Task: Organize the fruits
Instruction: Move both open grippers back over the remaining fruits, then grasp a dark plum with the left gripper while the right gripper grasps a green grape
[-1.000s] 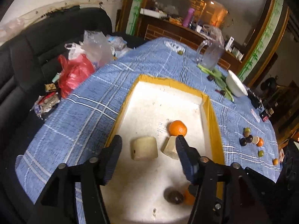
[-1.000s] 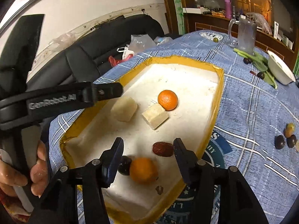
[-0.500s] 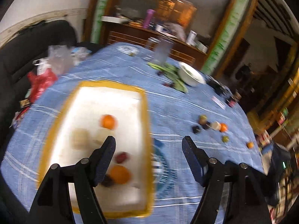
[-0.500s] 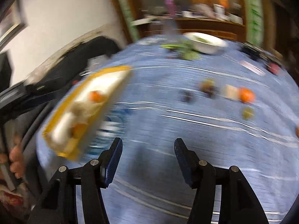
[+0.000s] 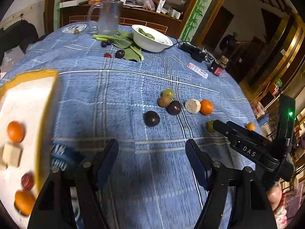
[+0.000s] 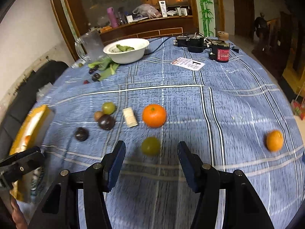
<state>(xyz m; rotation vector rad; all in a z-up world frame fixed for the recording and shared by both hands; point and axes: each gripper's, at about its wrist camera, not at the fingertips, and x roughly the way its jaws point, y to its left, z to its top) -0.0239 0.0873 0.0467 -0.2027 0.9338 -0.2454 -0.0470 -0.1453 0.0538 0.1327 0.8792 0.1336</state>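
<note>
Both grippers hover over the tabletop (image 6: 238,103), blue plaid cloth. Left gripper (image 5: 152,152): jaws wide open, nothing held, bare cloth between them. Right gripper (image 6: 151,157): jaws wide open, nothing held; green plum (image 6: 150,145) lies on the cloth just ahead of the gap, not touched.

Loose fruit cluster mid-table, right wrist view: large orange (image 6: 154,115), pale cut chunk (image 6: 130,117) just beside it on the left, then a touching clump of green grape-like fruit (image 6: 108,108), small brown fruit (image 6: 98,115) and dark plum (image 6: 106,122). Second dark plum (image 6: 81,134) apart, nearer the tray. Small orange (image 6: 274,140) well apart at the far right.

Yellow-rimmed tray (image 5: 50,103) sits at the left table edge; left wrist view shows it holding two oranges (image 5: 15,131), a pale block (image 5: 11,154) and a red date-like fruit (image 5: 27,178). That edge is motion-blurred.

Far side: white bowl (image 6: 126,50) with greens, clear jug (image 6: 89,44), more dark fruit near the leaves.
</note>
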